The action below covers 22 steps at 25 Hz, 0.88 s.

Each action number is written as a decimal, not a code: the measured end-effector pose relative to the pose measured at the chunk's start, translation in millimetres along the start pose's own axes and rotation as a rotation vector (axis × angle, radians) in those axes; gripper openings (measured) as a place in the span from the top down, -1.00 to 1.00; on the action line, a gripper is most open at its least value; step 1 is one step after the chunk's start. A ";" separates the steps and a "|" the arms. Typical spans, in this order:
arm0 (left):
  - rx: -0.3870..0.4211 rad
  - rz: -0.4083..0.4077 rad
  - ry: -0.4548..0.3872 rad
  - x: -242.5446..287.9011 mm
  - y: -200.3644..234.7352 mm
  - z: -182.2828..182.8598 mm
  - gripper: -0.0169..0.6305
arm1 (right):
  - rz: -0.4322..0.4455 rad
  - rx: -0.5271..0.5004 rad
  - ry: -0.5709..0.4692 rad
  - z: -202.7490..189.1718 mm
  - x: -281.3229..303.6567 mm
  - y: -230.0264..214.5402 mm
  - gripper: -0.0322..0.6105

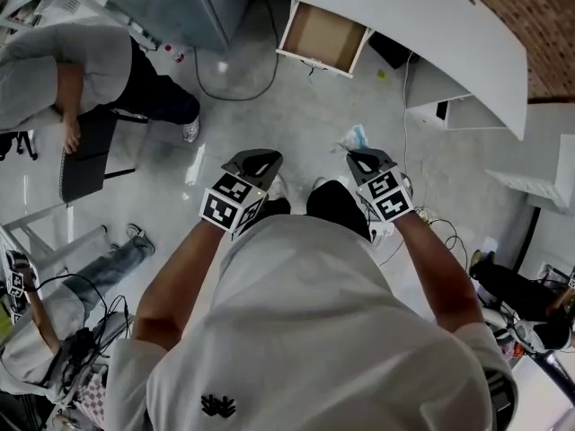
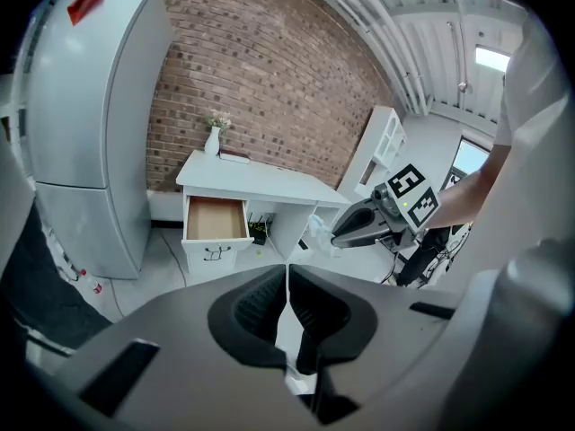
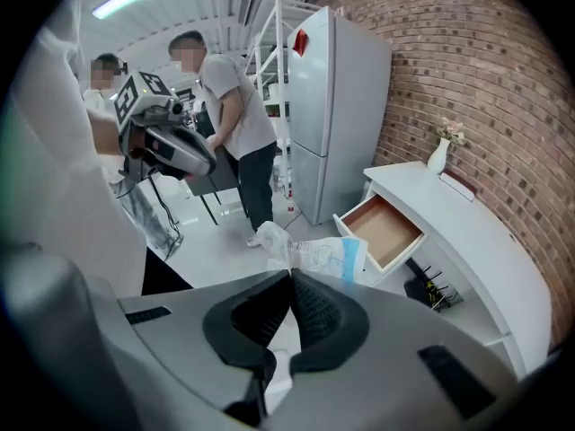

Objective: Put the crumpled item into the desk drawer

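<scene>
The crumpled item (image 3: 313, 251), a white and blue wrapper, sticks out of my right gripper (image 3: 289, 275), whose jaws are shut on it. From the head view the wrapper (image 1: 355, 137) hangs over the floor in front of that gripper (image 1: 359, 156). The white desk (image 1: 422, 16) stands ahead, and its drawer (image 1: 322, 36) is pulled open with a bare brown bottom. This drawer (image 3: 382, 227) lies beyond the wrapper to the right. My left gripper (image 1: 255, 157) is level with the right one, its jaws (image 2: 287, 272) shut with nothing between them.
A grey fridge (image 2: 85, 124) stands left of the desk. A vase (image 2: 213, 139) and a flat book sit on the desktop. A person (image 1: 72, 70) at a dark chair (image 1: 85, 155) is at the left, and another sits lower left. Cables (image 1: 238, 92) run across the floor.
</scene>
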<state>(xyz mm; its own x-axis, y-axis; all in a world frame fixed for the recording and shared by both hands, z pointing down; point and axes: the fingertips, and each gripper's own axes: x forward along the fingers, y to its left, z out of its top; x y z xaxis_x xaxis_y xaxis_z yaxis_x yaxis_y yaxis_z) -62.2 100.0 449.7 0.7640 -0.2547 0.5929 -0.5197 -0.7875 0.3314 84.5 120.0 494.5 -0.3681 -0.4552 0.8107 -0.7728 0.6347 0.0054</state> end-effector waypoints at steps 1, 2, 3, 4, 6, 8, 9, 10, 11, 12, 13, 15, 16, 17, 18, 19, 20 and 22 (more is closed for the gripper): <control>-0.004 0.002 -0.003 1.8 6.1 2.1 0.85 | -0.002 -0.014 0.006 4.8 7.9 -8.3 0.81; -0.011 0.005 -0.009 4.0 11.5 5.2 0.85 | -0.002 -0.025 0.011 9.7 15.2 -17.4 0.81; -0.021 0.011 -0.016 7.1 16.5 9.4 0.85 | 0.000 -0.038 0.016 14.5 22.5 -28.4 0.81; -0.032 0.019 -0.022 11.1 22.0 14.1 0.85 | 0.001 -0.051 0.021 19.3 30.4 -41.6 0.81; -0.052 0.042 -0.028 19.1 34.7 23.4 0.85 | 0.002 -0.079 0.027 28.8 48.4 -69.7 0.81; -0.074 0.073 -0.030 24.3 48.3 31.7 0.85 | 0.000 -0.114 0.033 37.4 68.2 -96.5 0.81; -0.084 0.090 -0.031 26.8 55.4 36.4 0.85 | -0.001 -0.133 0.037 41.7 78.3 -110.6 0.81; -0.093 0.108 -0.030 30.0 62.5 41.5 0.85 | -0.002 -0.150 0.040 46.0 88.0 -125.1 0.81; -0.104 0.126 -0.027 34.0 68.8 47.0 0.85 | 0.001 -0.165 0.044 49.9 97.2 -139.5 0.81; -0.117 0.143 -0.023 39.2 74.4 53.5 0.85 | 0.007 -0.177 0.047 53.3 106.2 -154.3 0.81; -0.132 0.160 -0.021 45.6 79.8 61.9 0.85 | 0.013 -0.190 0.051 56.6 115.4 -170.4 0.81; -0.160 0.188 -0.019 60.7 90.5 83.3 0.85 | 0.022 -0.222 0.061 64.2 136.4 -206.3 0.81; -0.172 0.200 -0.015 68.7 96.0 93.2 0.85 | 0.028 -0.240 0.068 67.8 149.0 -223.7 0.81; -0.182 0.210 -0.008 77.0 102.7 101.2 0.85 | 0.033 -0.255 0.076 70.9 163.7 -240.0 0.81; -0.191 0.217 -0.001 85.8 111.6 107.2 0.85 | 0.035 -0.267 0.086 73.8 180.7 -255.6 0.81; -0.199 0.222 0.006 94.8 122.4 111.9 0.85 | 0.034 -0.279 0.097 76.6 199.4 -270.9 0.81; -0.206 0.227 0.012 104.0 133.8 116.1 0.85 | 0.030 -0.290 0.108 78.9 218.7 -285.9 0.81; -0.221 0.239 0.018 122.5 151.6 126.0 0.85 | 0.028 -0.312 0.131 79.5 254.5 -314.6 0.81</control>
<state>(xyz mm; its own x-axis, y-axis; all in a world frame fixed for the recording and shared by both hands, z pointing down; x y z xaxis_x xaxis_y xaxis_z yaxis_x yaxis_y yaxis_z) 0.8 -121.4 480.0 0.6041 -0.4062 0.6856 -0.7558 -0.5648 0.3313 192.8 -245.2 652.6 -0.3012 -0.3638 0.8814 -0.5602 0.8155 0.1451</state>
